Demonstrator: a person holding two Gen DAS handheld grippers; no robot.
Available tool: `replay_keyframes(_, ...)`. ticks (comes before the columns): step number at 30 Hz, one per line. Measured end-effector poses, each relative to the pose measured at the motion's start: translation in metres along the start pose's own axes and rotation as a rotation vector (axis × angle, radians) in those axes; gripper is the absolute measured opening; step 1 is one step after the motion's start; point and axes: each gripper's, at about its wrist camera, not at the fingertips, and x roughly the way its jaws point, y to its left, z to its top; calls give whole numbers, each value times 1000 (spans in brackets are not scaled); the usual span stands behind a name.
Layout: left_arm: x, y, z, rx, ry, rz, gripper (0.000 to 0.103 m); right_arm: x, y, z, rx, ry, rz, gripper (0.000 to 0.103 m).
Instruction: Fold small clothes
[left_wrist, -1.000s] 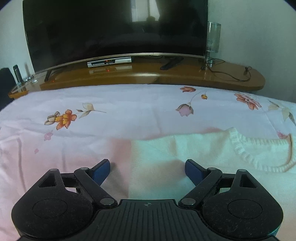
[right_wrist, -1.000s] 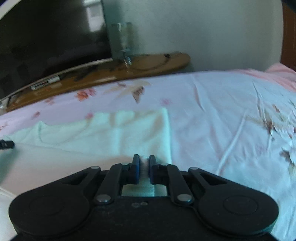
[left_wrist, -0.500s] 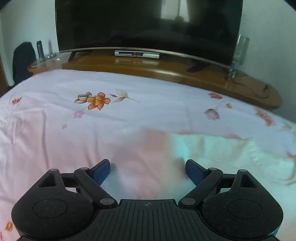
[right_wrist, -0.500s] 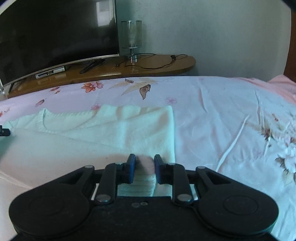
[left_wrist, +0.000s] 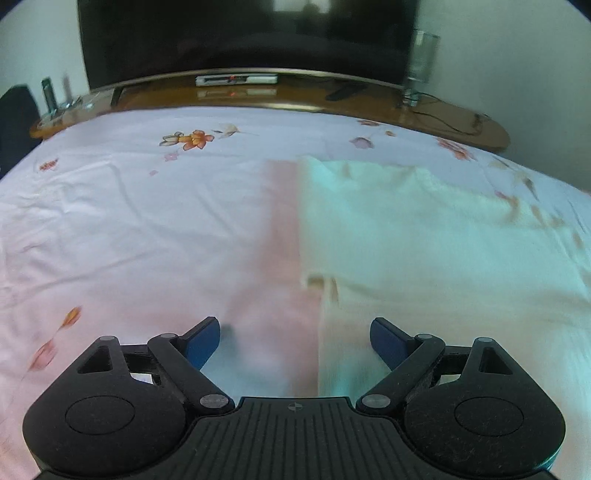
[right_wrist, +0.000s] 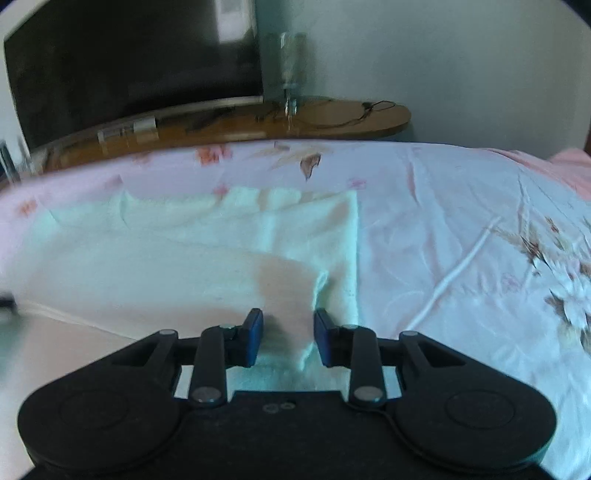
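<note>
A pale cream knitted garment (left_wrist: 424, 236) lies flat on the flowered bedsheet (left_wrist: 147, 206). It also shows in the right wrist view (right_wrist: 184, 251), with a folded flap (right_wrist: 295, 273) near my fingers. My left gripper (left_wrist: 293, 341) is open and empty, low over the garment's left edge. My right gripper (right_wrist: 288, 332) is open, its blue pads either side of the garment's near right corner without gripping it.
A wooden TV bench (left_wrist: 295, 96) with a large dark television (left_wrist: 243, 33), a set-top box (left_wrist: 236, 79) and a glass lamp (right_wrist: 291, 70) runs along the bed's far side. A pink cloth (right_wrist: 554, 166) lies at the far right.
My right gripper has opened and let go of the garment's corner. My left gripper stayed open and swung back right, so the garment's left edge is in front of it.
</note>
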Motion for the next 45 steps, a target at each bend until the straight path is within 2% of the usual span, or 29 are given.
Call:
replay_keyframes(2,-27,1,-17,39,-6,-15,89,-28,-1,-7,1,-18,11,37)
replay_keyframes(6,-71,6,-56,57,16,-84,89,-95,-5,-45,13,-24,9,45)
replay_keyframes(11,-119,24,-117,42,75,-174,89,-159,-3,-111,17,61,-20,47)
replay_keyframes(16,-154,35,-169,39,110,-205,89,-199,1,-169,49,125,-61,47)
replay_keyframes(22,-177,39,-203,7,117,-264,88,-225,-2,-206,92,151,-100,47)
replay_keyframes(26,-188,38,-217,-11,108,-289,54,-236,-6,-221,140,156,-115,48)
replay_keyframes(28,-189,41,-219,-37,110,-290,46,-239,-9,-228,173,166,-103,48)
replay_keyframes(30,-191,45,-220,-63,123,-300,32,-239,-9,-233,193,183,-88,48)
replay_keyframes(31,-190,46,-220,-68,136,-309,19,-240,-9,-235,203,185,-83,47)
replay_keyframes(32,-189,45,-222,-71,146,-314,15,-241,-8,-236,211,189,-75,44)
replay_keyframes(35,-188,43,-225,-64,145,-320,15,-242,-4,-238,235,201,-27,25)
replay_keyframes(37,-187,43,-222,-81,148,-332,9,-238,1,-237,228,217,-11,21)
replay_keyframes(39,-188,45,-218,-101,136,-354,8,-237,-3,-233,272,215,25,8)
replay_keyframes(45,-201,42,-183,-96,16,-384,7,-251,-17,-206,392,118,136,7)
